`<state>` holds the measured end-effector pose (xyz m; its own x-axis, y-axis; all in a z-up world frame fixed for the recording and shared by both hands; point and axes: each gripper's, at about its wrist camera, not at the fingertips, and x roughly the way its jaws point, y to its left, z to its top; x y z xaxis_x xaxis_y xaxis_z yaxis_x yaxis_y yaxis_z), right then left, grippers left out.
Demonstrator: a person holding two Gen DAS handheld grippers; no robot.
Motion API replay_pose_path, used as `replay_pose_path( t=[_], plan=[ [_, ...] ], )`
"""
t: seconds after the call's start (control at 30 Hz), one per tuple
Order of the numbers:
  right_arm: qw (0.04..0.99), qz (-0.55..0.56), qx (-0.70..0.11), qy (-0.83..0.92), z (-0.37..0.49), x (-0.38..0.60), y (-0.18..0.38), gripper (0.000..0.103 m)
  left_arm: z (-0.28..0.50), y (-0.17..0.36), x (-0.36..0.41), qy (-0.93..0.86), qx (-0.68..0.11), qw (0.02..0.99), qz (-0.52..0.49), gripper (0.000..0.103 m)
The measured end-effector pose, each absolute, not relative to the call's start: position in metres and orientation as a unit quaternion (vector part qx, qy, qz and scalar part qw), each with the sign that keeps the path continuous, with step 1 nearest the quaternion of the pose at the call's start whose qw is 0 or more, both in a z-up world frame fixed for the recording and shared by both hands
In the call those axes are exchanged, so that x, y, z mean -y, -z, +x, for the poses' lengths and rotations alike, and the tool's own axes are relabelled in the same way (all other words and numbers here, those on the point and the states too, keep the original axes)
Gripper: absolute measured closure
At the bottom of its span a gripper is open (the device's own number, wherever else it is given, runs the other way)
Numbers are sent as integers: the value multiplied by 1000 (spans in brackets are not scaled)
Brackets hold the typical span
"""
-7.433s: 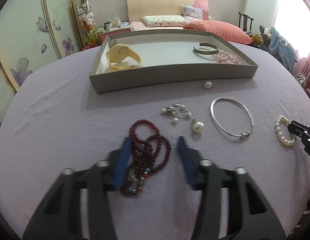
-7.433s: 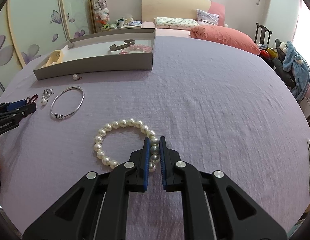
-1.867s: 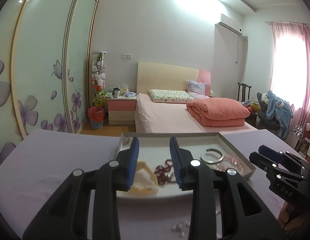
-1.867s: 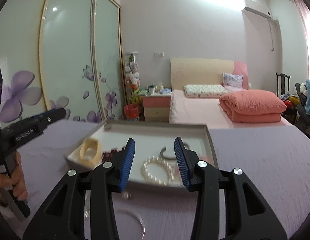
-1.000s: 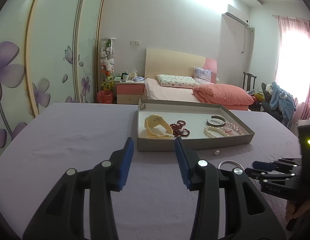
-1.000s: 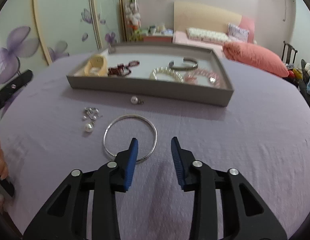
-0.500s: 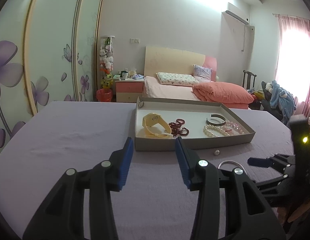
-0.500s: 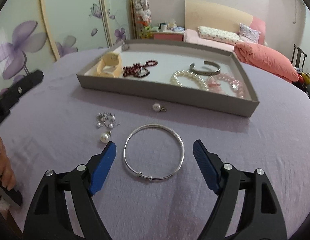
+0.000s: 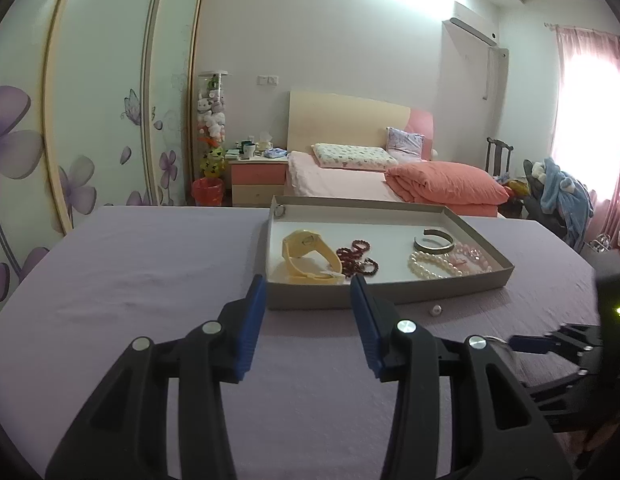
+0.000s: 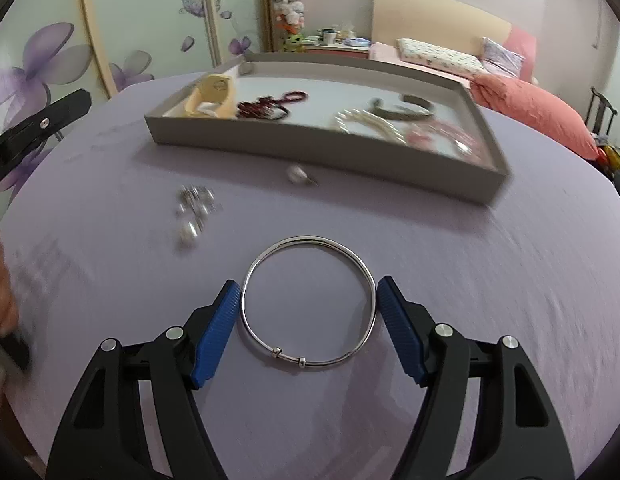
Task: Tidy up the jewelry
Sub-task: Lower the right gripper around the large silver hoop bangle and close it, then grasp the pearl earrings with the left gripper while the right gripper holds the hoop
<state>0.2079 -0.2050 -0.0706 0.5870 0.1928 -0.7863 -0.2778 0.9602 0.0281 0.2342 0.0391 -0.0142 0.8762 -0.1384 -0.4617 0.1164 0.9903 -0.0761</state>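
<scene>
A grey tray (image 10: pixel 318 148) on the purple cloth holds a cream watch (image 10: pixel 212 98), a dark red bead necklace (image 10: pixel 270 106), a pearl bracelet (image 10: pixel 370 122), a silver cuff (image 10: pixel 402 106) and pink beads (image 10: pixel 442 136). A silver bangle (image 10: pixel 310 308) lies flat on the cloth. My right gripper (image 10: pixel 309 296) is wide open, one blue finger on each side of the bangle, not touching it. A pearl cluster (image 10: pixel 194 212) and a single pearl (image 10: pixel 298 174) lie in front of the tray. My left gripper (image 9: pixel 308 292) is open and empty, hovering short of the tray (image 9: pixel 390 294).
The right gripper's tip (image 9: pixel 534 342) shows at the right of the left wrist view. The left gripper's body (image 10: pixel 34 128) and a hand show at the left edge of the right wrist view. A bed (image 9: pixel 390 176) and wardrobe stand beyond the table.
My right gripper has moved forward and down so that its open fingers now flank the silver bangle. My left gripper has stayed nearly still, open.
</scene>
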Motion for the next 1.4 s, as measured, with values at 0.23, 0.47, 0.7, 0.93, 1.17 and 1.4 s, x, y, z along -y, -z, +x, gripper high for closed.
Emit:
replay_pose_path(
  t=[0.23, 0.47, 0.7, 0.93, 1.17, 1.4],
  plan=[
    [895, -19, -440, -69, 178, 264, 70, 33, 235, 17, -28, 80, -249, 965, -13, 59],
    [894, -18, -441, -72, 177, 268, 71, 24, 239, 23, -5, 110, -275, 955, -2, 53],
    [895, -24, -438, -86, 174, 272, 70, 33, 242, 37, 23, 145, -328, 933, 29, 42],
    [895, -19, -436, -94, 172, 276, 69, 33, 261, 58, 48, 142, -386, 910, 47, 41],
    [895, -11, -436, -99, 174, 278, 69, 33, 287, 68, 48, 127, -431, 893, 3, 52],
    [894, -11, -436, -100, 174, 278, 69, 32, 293, 73, 54, 108, -445, 889, 6, 78]
  ],
)
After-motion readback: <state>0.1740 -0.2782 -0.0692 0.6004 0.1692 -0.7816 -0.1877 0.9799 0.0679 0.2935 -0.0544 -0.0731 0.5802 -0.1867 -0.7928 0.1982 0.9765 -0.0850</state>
